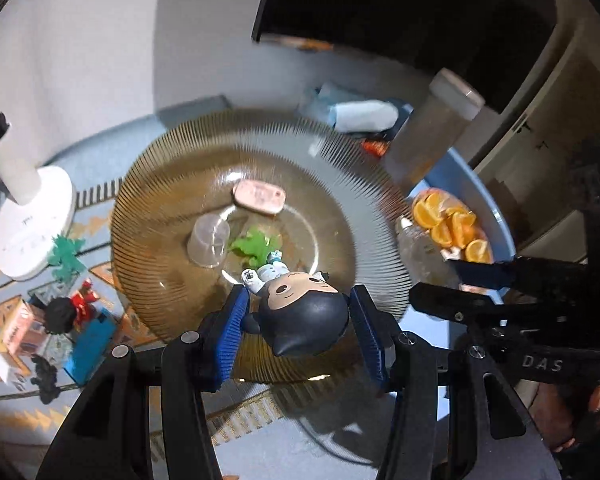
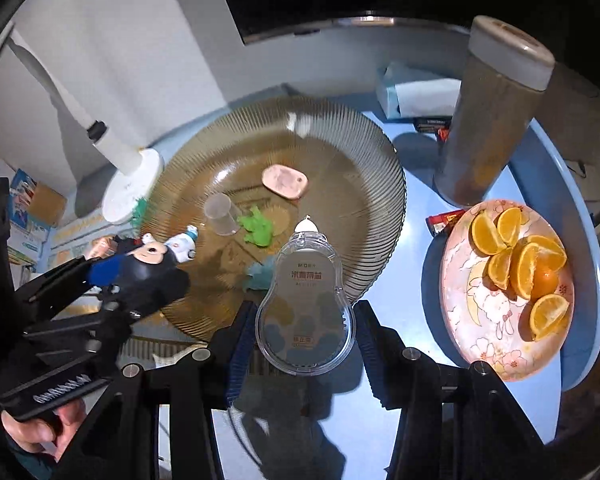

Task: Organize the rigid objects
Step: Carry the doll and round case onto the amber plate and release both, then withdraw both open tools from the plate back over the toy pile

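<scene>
Left gripper [image 1: 298,322] clamped a black-haired figurine [image 1: 300,312] low in the frame over the ribbed amber plate [image 1: 172,184]. Right gripper [image 2: 302,328] pinched a clear correction-tape dispenser [image 2: 304,304] bearing unreadable print. That plate held a pink eraser [image 1: 259,197], clear cup [image 1: 208,240] and green toy [image 1: 256,246].

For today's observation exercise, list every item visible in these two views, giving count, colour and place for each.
Ribbed plate: one, amber glass, table centre.
Pink case: one, on plate.
Clear cup: one, lying on plate.
Green toy: one, plate centre.
Figurine: one, black-haired, in left gripper.
Correction tape: one, clear, in right gripper.
Orange wedges: several, on floral plate.
Canister: one, white-lidded, behind the oranges.
Lamp: one, white, left.
</scene>
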`<control>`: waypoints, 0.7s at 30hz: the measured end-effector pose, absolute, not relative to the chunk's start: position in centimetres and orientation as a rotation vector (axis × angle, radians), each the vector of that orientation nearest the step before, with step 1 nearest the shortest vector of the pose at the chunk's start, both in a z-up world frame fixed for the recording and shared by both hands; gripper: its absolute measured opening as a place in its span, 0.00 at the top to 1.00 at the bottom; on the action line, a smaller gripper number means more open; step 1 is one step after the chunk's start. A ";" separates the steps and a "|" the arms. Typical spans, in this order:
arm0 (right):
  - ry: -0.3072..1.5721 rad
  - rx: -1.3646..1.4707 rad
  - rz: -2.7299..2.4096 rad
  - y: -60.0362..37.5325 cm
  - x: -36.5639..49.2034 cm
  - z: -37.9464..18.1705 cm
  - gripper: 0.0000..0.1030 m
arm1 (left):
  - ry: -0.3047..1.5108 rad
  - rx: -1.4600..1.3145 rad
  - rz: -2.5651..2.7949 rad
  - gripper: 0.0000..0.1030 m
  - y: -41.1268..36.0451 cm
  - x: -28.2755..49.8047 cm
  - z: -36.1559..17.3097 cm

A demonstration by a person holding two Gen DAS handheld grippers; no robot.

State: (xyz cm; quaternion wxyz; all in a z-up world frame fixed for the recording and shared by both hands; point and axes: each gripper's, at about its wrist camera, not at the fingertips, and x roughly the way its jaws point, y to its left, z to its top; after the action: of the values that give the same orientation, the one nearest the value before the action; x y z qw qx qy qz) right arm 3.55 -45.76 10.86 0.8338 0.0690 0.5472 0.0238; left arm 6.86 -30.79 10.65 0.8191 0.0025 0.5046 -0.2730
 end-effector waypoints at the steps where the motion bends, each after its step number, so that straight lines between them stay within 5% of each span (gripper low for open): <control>1: 1.171 0.142 0.039 -45.9 3.8 10.5 0.53 | 1.075 0.003 -0.581 0.52 -30.9 6.9 10.5; 3: 1.189 0.132 0.010 -46.1 4.1 10.2 0.53 | 1.076 0.010 -0.573 0.52 -31.0 7.0 10.2; 5: 1.195 0.112 0.001 -46.2 4.3 10.2 0.48 | 1.082 0.008 -0.559 0.36 -31.0 7.1 10.2; 6: 1.179 0.109 -0.007 -46.3 4.2 10.5 0.40 | 1.084 0.006 -0.544 0.19 -30.8 7.2 10.3; 7: 1.155 0.114 -0.016 -46.6 4.0 10.9 0.39 | 1.073 0.001 -0.542 0.16 -30.6 7.1 10.5; 21: 1.095 0.249 0.065 -44.2 2.4 12.8 0.38 | 1.118 -0.118 -0.413 0.16 -20.3 3.9 11.2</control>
State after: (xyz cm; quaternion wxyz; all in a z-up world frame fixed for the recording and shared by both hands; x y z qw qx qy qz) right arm 2.36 -44.18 12.76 0.8461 0.1180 0.5190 0.0307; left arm 3.88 -20.25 11.25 0.8259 -0.0554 0.5264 -0.1944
